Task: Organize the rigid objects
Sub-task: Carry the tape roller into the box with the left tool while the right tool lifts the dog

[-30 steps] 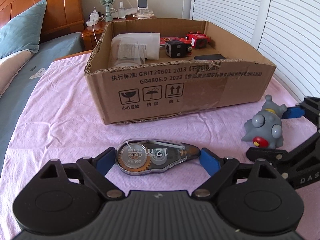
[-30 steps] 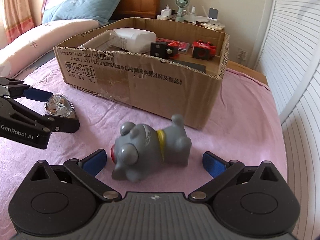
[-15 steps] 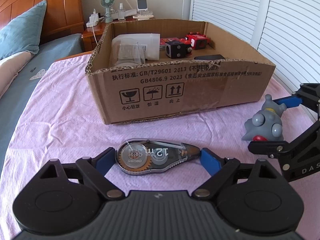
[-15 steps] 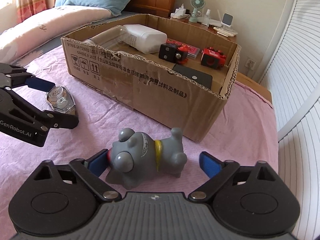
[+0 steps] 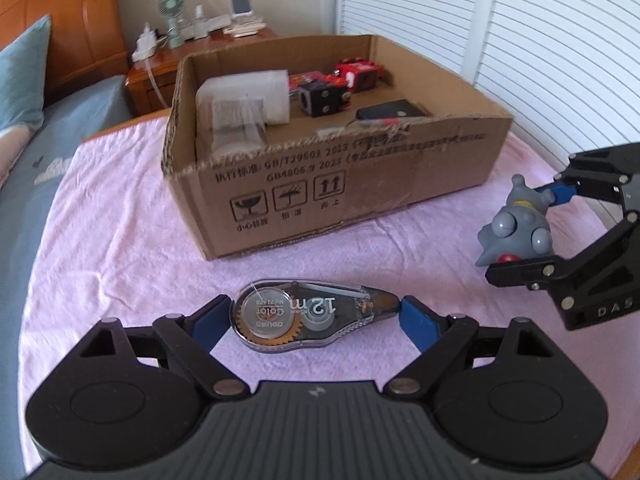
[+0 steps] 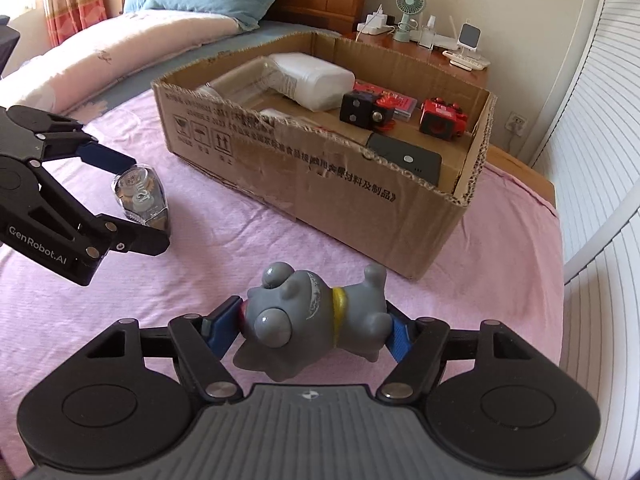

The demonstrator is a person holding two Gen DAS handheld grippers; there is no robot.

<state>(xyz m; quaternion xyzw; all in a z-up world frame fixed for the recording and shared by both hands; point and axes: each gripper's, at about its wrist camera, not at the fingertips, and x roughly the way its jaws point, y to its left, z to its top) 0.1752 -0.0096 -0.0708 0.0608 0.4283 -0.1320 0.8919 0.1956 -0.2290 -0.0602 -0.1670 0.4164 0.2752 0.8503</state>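
Note:
A clear correction-tape dispenser (image 5: 304,316) lies crosswise in my left gripper (image 5: 314,312), just over the pink cloth. Both blue pads touch its ends and the jaws are closing a little. In the right wrist view the same dispenser (image 6: 140,196) sits between the left gripper's (image 6: 138,200) fingers. My right gripper (image 6: 310,328) is closing on a grey toy dog (image 6: 312,320) with a yellow collar. One pad is at its snout and the other at its rear. From the left wrist view the dog (image 5: 516,228) shows inside the right gripper (image 5: 524,232).
An open cardboard box (image 6: 340,184) stands on the pink cloth beyond both grippers. It holds a white bottle (image 6: 308,80), a black cube (image 6: 358,108), a red toy car (image 6: 442,118) and a flat black device (image 6: 404,160). White shutters (image 5: 540,40) run along the right, pillows and a nightstand behind.
The right gripper's jaws came in from wide apart until both pads met the toy dog. Both views now look further down into the box. The left gripper still has the tape dispenser.

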